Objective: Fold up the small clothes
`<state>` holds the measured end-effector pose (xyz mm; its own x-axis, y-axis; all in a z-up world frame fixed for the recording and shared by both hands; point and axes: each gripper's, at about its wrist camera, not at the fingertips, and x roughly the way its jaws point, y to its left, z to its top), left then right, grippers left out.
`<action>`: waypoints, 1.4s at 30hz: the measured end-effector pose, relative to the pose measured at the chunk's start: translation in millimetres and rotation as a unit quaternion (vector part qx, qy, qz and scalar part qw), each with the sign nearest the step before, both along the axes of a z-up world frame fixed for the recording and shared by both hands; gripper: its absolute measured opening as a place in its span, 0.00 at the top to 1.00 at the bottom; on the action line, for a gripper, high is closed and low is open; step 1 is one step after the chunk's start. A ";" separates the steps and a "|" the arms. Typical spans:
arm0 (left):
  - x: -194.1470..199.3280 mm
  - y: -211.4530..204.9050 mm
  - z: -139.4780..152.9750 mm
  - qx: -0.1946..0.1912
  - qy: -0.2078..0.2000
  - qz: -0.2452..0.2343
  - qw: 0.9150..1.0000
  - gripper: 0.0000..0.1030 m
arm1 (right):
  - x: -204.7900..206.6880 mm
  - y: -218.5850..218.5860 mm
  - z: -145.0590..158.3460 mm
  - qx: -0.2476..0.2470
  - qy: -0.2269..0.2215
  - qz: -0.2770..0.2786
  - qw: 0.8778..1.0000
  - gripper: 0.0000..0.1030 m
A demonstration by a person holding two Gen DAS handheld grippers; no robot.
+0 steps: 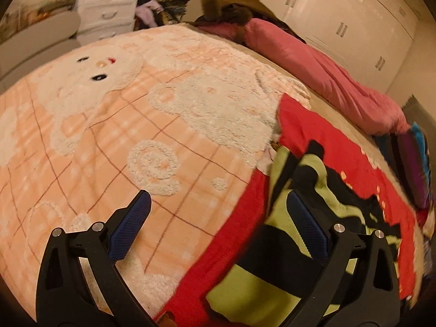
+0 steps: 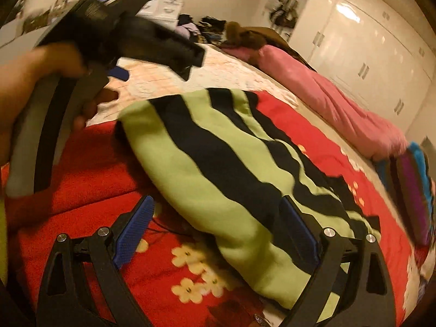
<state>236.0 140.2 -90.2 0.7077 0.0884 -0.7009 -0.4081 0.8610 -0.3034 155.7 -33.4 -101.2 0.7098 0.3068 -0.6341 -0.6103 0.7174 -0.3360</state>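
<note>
A green and black striped garment (image 2: pixel 218 169) lies folded over on a red floral blanket (image 2: pixel 90 169) on the bed. It also shows in the left wrist view (image 1: pixel 288 248). My left gripper (image 1: pixel 218 209) is open and empty, above the blanket's left edge, its right finger over the garment. It shows from outside in the right wrist view (image 2: pixel 120 35), held up at the upper left. My right gripper (image 2: pixel 218 218) is open and empty, its jaws astride the garment's near end.
A peach plush blanket (image 1: pixel 109 125) covers the bed's left side. A pink duvet (image 1: pixel 327 73) lies along the far edge. A striped purple and blue cloth pile (image 2: pixel 414 190) sits at the right. White drawers (image 1: pixel 109 2) and wardrobes (image 2: pixel 368 41) stand behind.
</note>
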 end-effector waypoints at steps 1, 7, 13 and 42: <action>0.5 4.3 0.1 -0.008 0.000 0.004 1.000 0.09 | -1.2 5.2 -3.2 -0.006 -0.008 0.010 1.000 0.10; 4.3 22.9 1.3 -0.087 -0.011 0.002 0.996 0.09 | 0.9 33.9 -20.1 -0.061 -0.048 0.041 0.996 0.11; 19.0 22.6 -8.9 -0.184 -0.023 -0.046 0.982 0.09 | 17.6 45.3 -28.7 -0.090 -0.092 0.023 0.991 0.74; 81.2 -41.3 -5.7 -0.226 0.080 -0.168 0.956 0.92 | 25.5 -4.7 5.7 0.051 -0.065 0.009 0.997 0.92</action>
